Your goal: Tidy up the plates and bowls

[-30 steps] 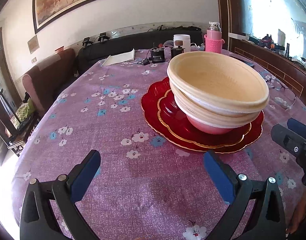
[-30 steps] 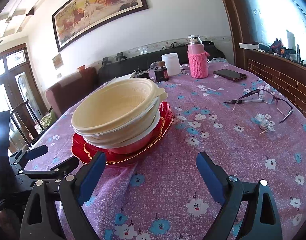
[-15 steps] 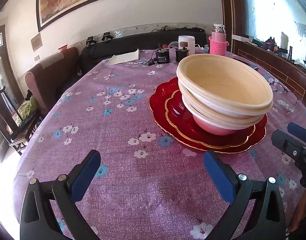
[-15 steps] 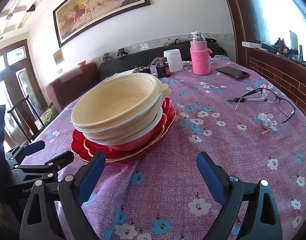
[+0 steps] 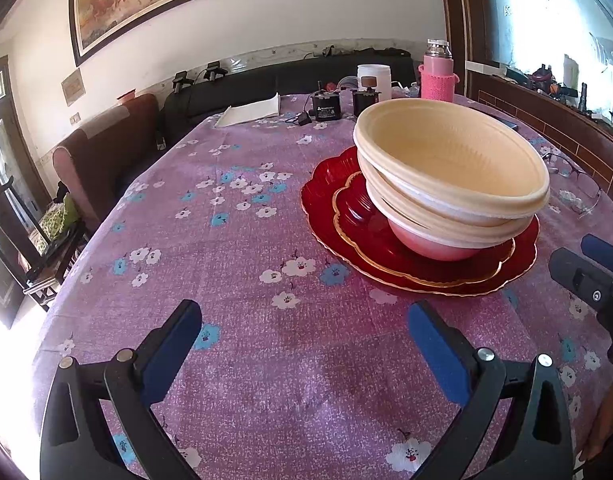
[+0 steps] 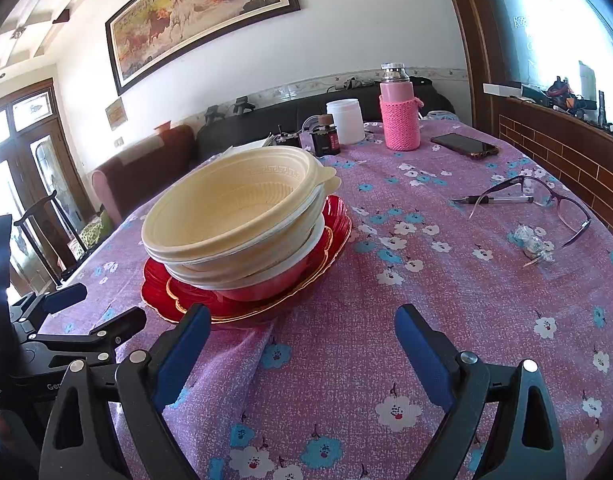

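Note:
A stack of cream bowls (image 5: 450,168) sits on a pink-red bowl (image 5: 430,242), on two stacked red plates (image 5: 334,204) with gold rims, on the purple flowered tablecloth. In the right wrist view the same bowls (image 6: 234,216) and red plates (image 6: 158,292) stand to the front left. My left gripper (image 5: 302,336) is open and empty, short of the stack and to its left. My right gripper (image 6: 302,336) is open and empty, just in front of the plates' near rim. Neither touches the stack.
At the table's far end stand a pink flask (image 6: 398,116), a white jar (image 6: 346,120), small dark jars (image 6: 326,140) and papers (image 5: 250,114). A phone (image 6: 464,145), glasses (image 6: 546,204), a pen and a wrapped sweet lie to the right. Chairs and a sofa ring the table.
Both grippers have drawn back and risen slightly, so the stack looks a little farther away. Both stay open. The stack has not moved.

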`<state>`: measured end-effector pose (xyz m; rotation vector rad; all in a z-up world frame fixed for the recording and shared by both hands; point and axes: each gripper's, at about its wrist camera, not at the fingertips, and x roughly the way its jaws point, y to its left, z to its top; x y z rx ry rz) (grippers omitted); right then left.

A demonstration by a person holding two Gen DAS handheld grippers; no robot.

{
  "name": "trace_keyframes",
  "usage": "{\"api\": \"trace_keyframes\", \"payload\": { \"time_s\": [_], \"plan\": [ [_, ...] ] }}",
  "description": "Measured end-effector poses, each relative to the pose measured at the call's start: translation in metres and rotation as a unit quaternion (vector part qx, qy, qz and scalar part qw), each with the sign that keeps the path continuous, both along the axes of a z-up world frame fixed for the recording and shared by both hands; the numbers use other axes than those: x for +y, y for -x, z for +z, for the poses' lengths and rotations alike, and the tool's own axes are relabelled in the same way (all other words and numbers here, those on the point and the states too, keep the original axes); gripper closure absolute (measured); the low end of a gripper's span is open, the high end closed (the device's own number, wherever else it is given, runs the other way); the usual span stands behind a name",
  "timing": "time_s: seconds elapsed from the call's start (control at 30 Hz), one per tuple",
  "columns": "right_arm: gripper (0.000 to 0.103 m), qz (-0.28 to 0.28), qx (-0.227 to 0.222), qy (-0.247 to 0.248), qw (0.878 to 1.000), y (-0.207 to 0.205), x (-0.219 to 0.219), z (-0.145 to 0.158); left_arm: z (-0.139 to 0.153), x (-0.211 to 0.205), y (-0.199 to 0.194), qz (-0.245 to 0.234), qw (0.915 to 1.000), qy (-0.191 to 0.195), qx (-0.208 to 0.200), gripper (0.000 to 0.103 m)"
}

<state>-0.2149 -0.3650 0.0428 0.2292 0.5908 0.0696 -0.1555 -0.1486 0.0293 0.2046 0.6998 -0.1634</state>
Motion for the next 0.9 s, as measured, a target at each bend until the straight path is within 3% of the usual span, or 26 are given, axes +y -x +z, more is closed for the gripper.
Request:
{"api": "trace_keyframes", "payload": {
  "time_s": [0.9],
  "plan": [
    [0.008,-0.001,-0.004,0.002,1.0,0.0009,0.0016,0.0006,-0.0027,0.0002,0.0,0.0,0.9999,-0.005,0.013,0.0]
  ]
}}
